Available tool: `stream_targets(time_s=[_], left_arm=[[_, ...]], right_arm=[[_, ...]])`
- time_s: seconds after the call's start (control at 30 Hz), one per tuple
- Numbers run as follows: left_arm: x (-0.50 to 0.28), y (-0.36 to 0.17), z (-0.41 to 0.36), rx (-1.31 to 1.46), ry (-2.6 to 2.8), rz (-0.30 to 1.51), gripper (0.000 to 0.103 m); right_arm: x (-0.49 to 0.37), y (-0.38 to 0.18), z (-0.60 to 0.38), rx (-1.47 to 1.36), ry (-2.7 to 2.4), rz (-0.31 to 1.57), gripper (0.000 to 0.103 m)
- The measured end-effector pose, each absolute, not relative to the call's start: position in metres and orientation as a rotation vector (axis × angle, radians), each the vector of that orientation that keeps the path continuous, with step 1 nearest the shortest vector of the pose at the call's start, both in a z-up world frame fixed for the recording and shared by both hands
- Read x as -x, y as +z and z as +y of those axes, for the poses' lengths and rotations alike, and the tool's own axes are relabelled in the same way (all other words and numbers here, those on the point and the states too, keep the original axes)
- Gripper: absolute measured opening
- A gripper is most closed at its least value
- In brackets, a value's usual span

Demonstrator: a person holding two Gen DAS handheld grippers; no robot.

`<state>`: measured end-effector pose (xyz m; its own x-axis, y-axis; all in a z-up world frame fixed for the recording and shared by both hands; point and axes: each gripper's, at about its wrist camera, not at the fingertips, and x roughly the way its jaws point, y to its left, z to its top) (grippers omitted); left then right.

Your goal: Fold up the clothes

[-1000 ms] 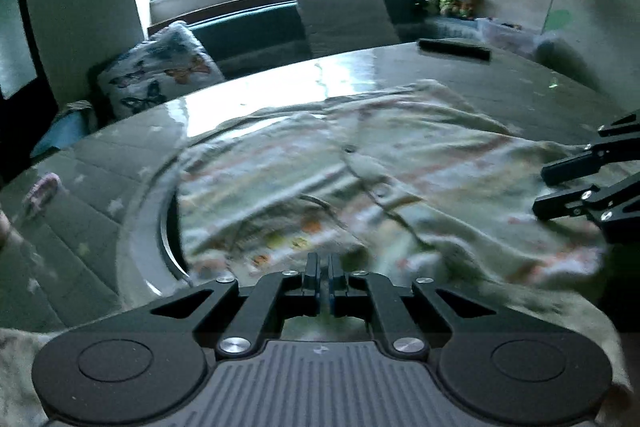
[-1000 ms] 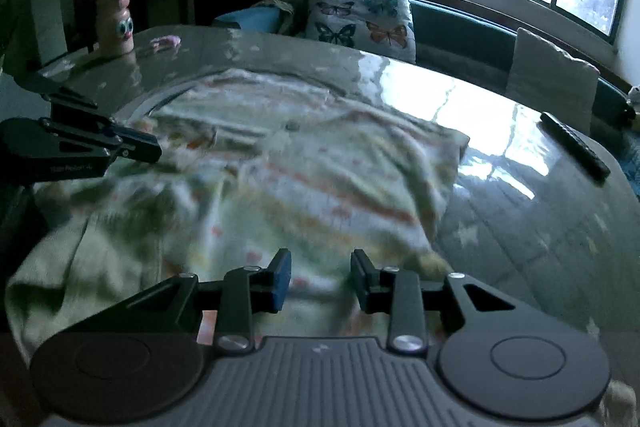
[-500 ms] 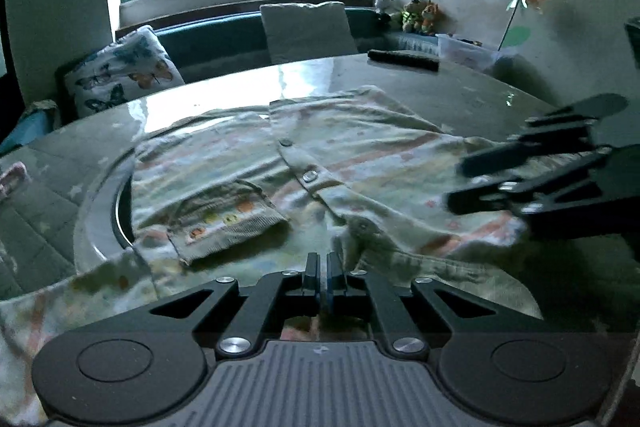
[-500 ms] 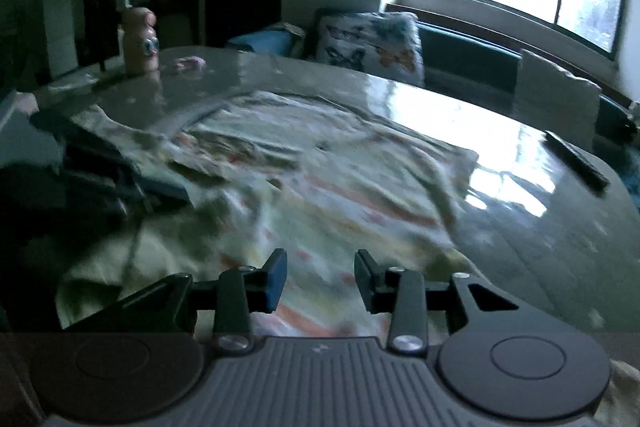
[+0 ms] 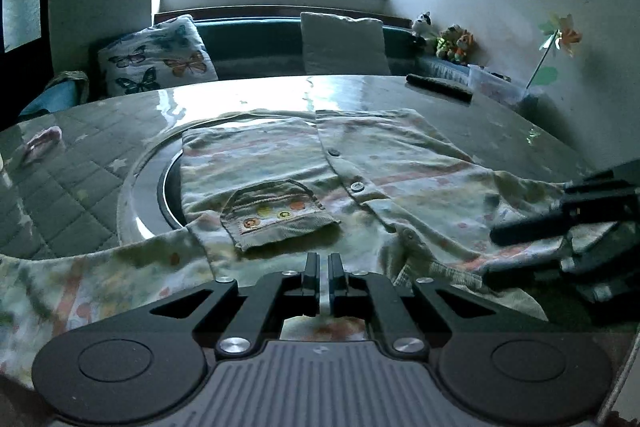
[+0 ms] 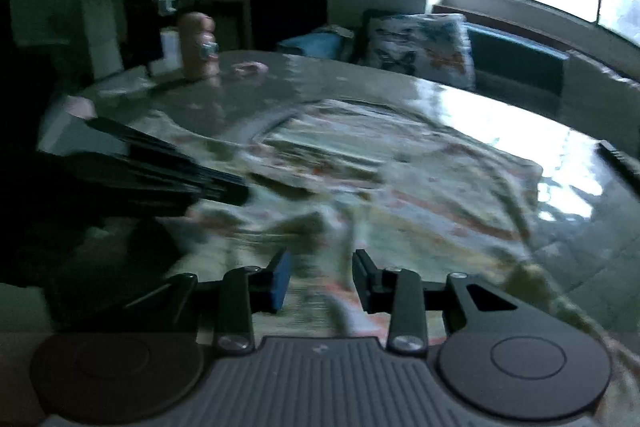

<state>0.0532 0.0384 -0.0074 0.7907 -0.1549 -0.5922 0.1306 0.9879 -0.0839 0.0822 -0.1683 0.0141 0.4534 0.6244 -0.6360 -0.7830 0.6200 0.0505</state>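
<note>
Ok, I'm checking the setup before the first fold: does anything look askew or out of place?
The pale patterned button shirt is not flat: its near edge is rumpled by the right tool, and its far left part overhangs the round recess in the glossy table. Nothing looks spilled or damaged.

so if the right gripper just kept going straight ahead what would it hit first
Most likely the shirt. The right gripper is open and points low across the cloth spread on the table, with a blurred fold already between its fingers. Depth is unclear because of motion blur.

Shirt (image 5: 384, 163) covering near table (image 5: 500, 119), remote (image 5: 439, 87) at far edge, pink bottle (image 6: 197, 45) far left
</note>
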Motion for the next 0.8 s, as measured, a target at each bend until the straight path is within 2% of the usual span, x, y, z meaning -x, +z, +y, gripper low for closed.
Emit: stream_targets(time_s=[0.1,0.2,0.27,0.57,0.8], left_arm=[[-0.05,-0.009,0.038,0.044,-0.155,0.646,0.006],[-0.048,-0.011,0.037,0.048,-0.156,0.65,0.006],[-0.046,-0.011,0.037,0.045,-0.159,0.649,0.006],[-0.05,-0.016,0.027,0.019,-0.193,0.654,0.006],[-0.046,-0.021,0.006,-0.043,-0.266,0.651,0.005]], right_arm=[[-0.074,0.01,-0.157,0.262,0.929,0.694,0.031],[-0.069,-0.001,-0.146,0.296,0.913,0.708,0.017],[-0.068,-0.007,-0.144,0.306,0.891,0.718,0.005],[-0.069,0.034,-0.182,0.127,0.85,0.662,0.004],[-0.071,0.032,-0.188,0.087,0.842,0.675,0.004]])
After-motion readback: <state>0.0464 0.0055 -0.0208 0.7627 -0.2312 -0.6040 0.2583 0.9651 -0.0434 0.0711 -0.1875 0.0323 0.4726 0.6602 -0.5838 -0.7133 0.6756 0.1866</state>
